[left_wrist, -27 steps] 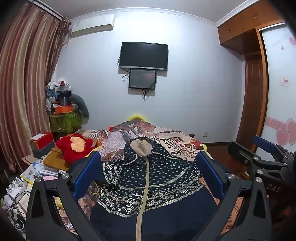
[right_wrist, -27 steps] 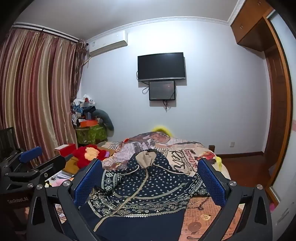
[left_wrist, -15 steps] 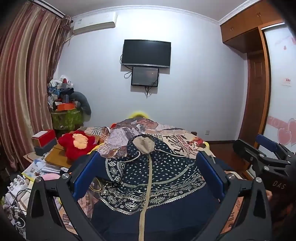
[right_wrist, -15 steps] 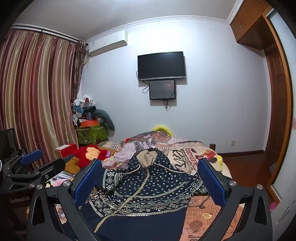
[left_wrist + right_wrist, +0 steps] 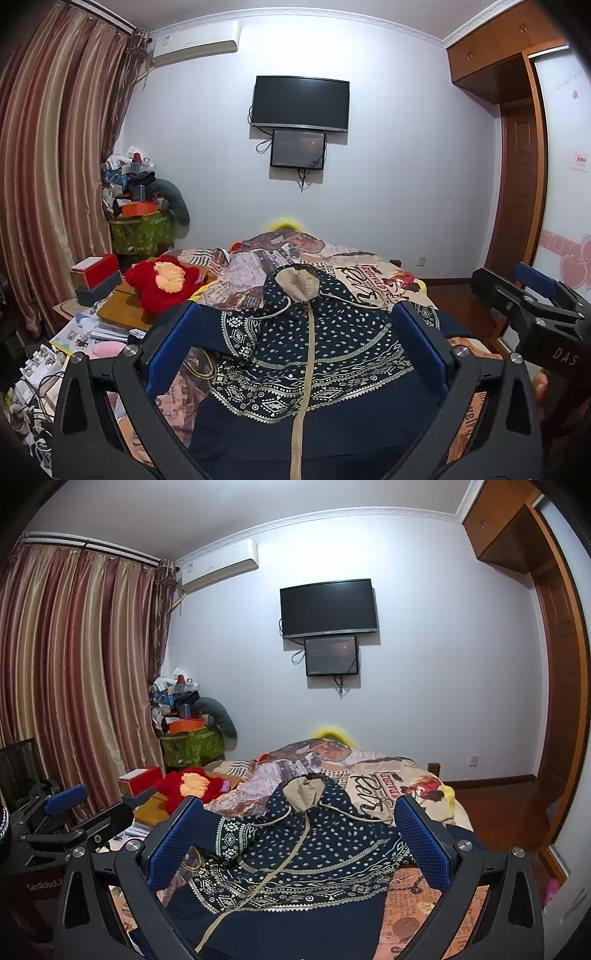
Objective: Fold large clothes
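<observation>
Lowest in the left wrist view: left claw point(image 5: 297, 347), jaws spread as wide as they go, blue pads point(image 5: 173, 349) at the lower left and lower right of the frame. Nothing pinched, nothing touched; hoodie point(image 5: 310, 354) seen through the gap, lying below and beyond the pads.

Same stance in the right wrist view: right claw point(image 5: 299, 843), jaws fully spread, blue pads point(image 5: 423, 845) at either side of the lower frame, empty, clear of the cloth. Also visible at the right edge of the left view, open there too, with part of a hand under it in the lower right corner. Left claw likewise at the left edge of the right view, apart from the garment.

Between and past the pads: navy hoodie, white dots and patterned bands, spread flat on the bed point(image 5: 373, 280), filling the lower centre of both frames. Beige zipper point(image 5: 304, 373) running up the middle, closed; beige-lined hood point(image 5: 297, 282) at the far end, drawcords trailing to both sides.

Farther, left of centre: red plush point(image 5: 162, 282) beside the bed, boxes and papers around it.

Upper left: striped curtain point(image 5: 55, 177) and air conditioner point(image 5: 195, 40).

Centre of the far wall: TV point(image 5: 300, 103), small screen point(image 5: 298, 148) just below.

Right edge: wooden wardrobe point(image 5: 517, 147).
</observation>
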